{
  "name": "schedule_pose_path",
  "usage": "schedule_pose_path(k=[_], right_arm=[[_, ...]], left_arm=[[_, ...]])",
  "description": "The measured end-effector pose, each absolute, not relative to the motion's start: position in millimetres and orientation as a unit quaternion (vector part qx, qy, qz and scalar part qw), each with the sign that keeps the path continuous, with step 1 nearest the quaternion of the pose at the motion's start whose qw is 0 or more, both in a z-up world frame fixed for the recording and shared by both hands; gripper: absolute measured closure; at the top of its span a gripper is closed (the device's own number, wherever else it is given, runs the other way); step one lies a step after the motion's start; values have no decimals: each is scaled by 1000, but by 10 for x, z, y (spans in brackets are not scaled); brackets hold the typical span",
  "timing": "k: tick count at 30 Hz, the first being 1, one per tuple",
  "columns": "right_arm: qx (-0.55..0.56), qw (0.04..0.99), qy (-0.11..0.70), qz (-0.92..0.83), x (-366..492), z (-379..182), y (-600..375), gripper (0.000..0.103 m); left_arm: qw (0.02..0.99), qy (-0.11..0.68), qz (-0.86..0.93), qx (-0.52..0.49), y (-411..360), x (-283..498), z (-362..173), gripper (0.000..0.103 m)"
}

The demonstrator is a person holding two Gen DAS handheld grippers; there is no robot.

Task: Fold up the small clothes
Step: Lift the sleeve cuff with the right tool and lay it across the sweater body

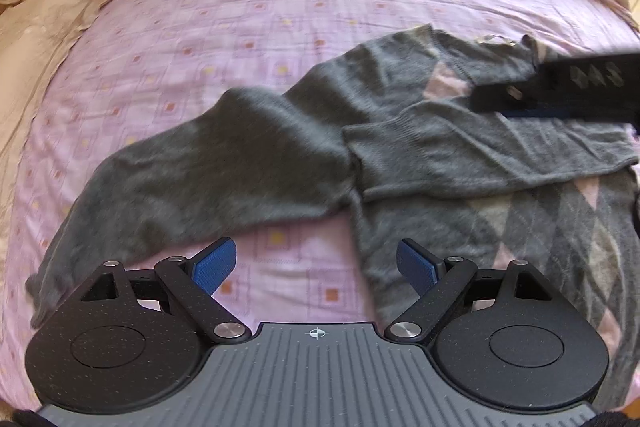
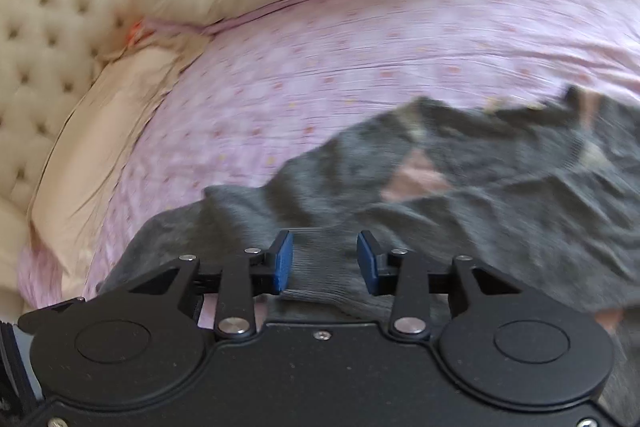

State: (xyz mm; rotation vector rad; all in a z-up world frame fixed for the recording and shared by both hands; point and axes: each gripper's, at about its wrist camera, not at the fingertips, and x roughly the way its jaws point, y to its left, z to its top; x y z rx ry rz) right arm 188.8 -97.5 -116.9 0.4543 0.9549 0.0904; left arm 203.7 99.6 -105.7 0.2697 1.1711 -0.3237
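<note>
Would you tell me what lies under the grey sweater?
The grey sweater lies on the pink patterned bedsheet, which shows all around it. One sleeve is folded across its body; whatever the knit covers cannot be seen.

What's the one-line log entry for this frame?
sweater: spread on bed, one sleeve folded across | left gripper: open, empty | right gripper: open, cuff between fingers

No word, brand or number can be read in either view. The one clear sign is a small white crosshair mark [image 1: 318,333] printed on the grey ribbed body of the left gripper [image 1: 316,263]. Pale markings [image 1: 596,75] on the black bar at the right edge of the left view are too blurred to read.
</note>
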Motion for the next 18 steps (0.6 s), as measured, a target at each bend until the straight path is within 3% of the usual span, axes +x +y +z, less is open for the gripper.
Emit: schedule_pose_path(k=[18], right_arm=[[242, 829, 466, -193, 918, -1444, -2987, 55]], left_arm=[[804, 555, -164, 138, 21, 2397, -1519, 15]])
